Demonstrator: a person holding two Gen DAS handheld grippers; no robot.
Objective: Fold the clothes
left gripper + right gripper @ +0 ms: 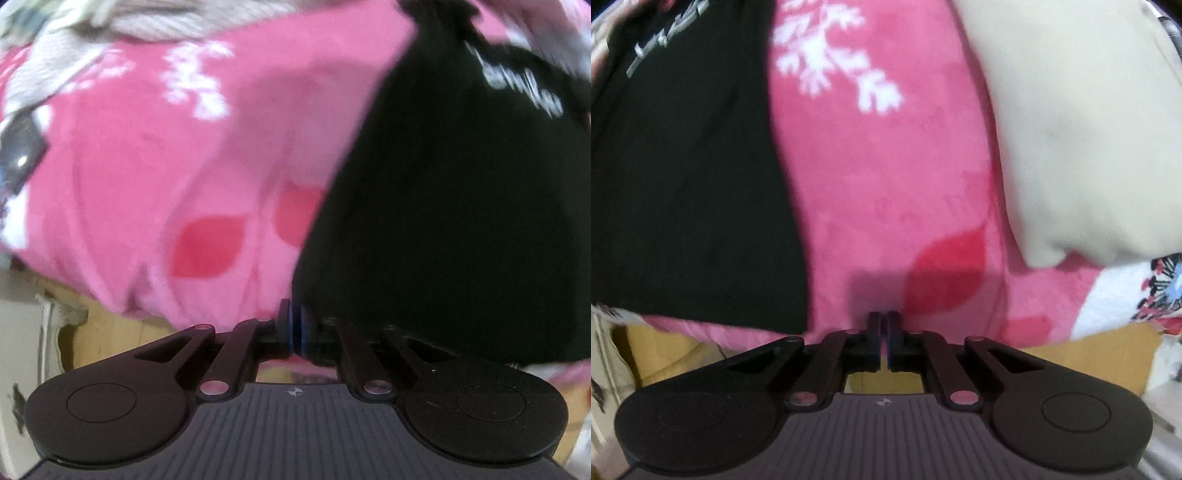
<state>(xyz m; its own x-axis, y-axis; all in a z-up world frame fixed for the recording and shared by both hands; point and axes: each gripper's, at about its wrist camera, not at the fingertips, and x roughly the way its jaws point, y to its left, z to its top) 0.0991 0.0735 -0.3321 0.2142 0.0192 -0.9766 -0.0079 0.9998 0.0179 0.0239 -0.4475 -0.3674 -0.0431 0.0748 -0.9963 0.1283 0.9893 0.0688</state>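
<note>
Clothes-wise, the big thing is the pink blanket [229, 155] with white leaf prints and red blobs, which covers what looks like a bed and fills most of both wrist views. On it lies the black garment [443, 221] with pale lettering, and that's the piece I'd guess is being folded. In the left wrist view it takes up everything from about 1 to 4 o'clock, and in the right wrist view it sits from 8 to 11 o'clock, so it's lying between the two tools.

Progress: honestly hard to call. The black piece looks flat with fairly straight edges, so it may already be folded at least once, but both shots are smeared and I can't see its whole outline. A cream cushion or cloth [1071, 129] sits at 2 o'clock in the right view, and some grey knit stuff [155, 26] is bunched at 11 o'clock in the left view, possibly more laundry waiting.

Left gripper [295, 325]: jaws nearly together right at the black garment's edge. Whether a bit of hem is pinched I can't tell, it's too dark there.

Right gripper [884, 332]: jaws closed with nothing between them, over bare pink blanket, just beside the garment.

My read: somewhere mid-fold, with more still to do
</note>
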